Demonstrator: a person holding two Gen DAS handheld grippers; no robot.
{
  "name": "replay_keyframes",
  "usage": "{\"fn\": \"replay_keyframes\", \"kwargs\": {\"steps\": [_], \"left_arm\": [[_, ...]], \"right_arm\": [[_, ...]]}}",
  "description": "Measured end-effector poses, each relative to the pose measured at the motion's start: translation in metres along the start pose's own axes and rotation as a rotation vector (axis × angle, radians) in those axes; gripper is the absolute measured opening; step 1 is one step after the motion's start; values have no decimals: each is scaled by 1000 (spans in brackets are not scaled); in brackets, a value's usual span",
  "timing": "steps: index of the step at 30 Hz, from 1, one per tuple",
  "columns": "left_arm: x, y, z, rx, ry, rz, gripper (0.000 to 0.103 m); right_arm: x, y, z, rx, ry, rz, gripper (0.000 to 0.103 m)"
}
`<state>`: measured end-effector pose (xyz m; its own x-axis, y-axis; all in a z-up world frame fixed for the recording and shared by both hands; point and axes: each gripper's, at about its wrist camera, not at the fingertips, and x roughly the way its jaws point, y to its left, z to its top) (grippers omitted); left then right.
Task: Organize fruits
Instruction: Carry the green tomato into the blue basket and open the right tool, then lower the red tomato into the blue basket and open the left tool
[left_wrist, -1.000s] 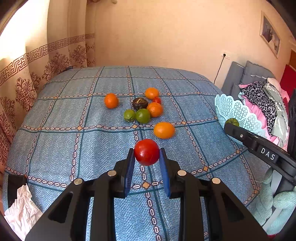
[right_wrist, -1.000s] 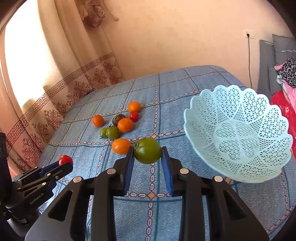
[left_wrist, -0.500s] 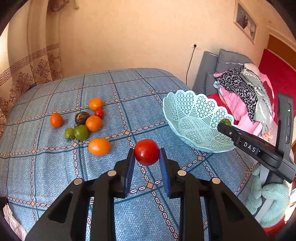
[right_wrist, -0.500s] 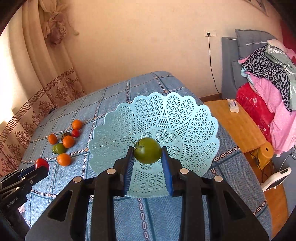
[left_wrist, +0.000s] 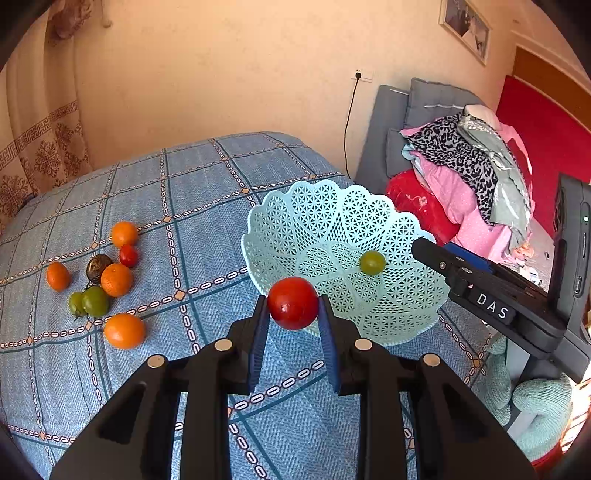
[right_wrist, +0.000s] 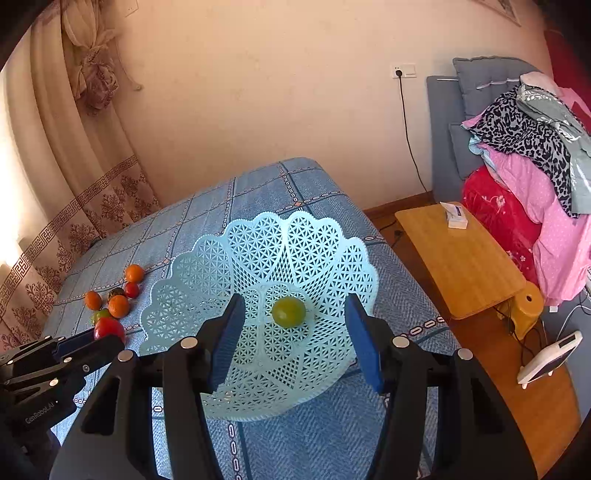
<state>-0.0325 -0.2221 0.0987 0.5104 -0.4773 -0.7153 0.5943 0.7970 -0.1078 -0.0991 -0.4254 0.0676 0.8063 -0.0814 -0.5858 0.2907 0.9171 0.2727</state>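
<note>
— What's in the basket (right_wrist: 207, 258)?
— One green tomato (right_wrist: 289, 312), under my right claw (right_wrist: 295, 341), whose jaws are opening.
— Your left claw (left_wrist: 293, 334)?
— Clamped on a red tomato (left_wrist: 293, 302) by the rim. Remaining fruit on the bed (left_wrist: 207, 206).

Black claw (left_wrist: 293, 325) — blue pads, seemingly silver screws

Left gripper (left_wrist: 293, 319) clamped a red tomato (left_wrist: 292, 302) beside the lattice basket (left_wrist: 399, 317), where a green tomato (left_wrist: 372, 262) lay.

Blue checked bed (left_wrist: 207, 192), pale lattice basket (left_wrist: 325, 206) on it, loose oranges (left_wrist: 123, 330), tomatoes (left_wrist: 128, 255) clustered apart
</note>
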Motion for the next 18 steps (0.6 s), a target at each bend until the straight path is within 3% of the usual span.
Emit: {"fn": "replay_keyframes", "kwargs": {"steps": [18], "left_arm": [[56, -24, 20, 16, 86, -49, 28]], "right_arm": [[-1, -40, 4, 75, -5, -47, 65]]}}
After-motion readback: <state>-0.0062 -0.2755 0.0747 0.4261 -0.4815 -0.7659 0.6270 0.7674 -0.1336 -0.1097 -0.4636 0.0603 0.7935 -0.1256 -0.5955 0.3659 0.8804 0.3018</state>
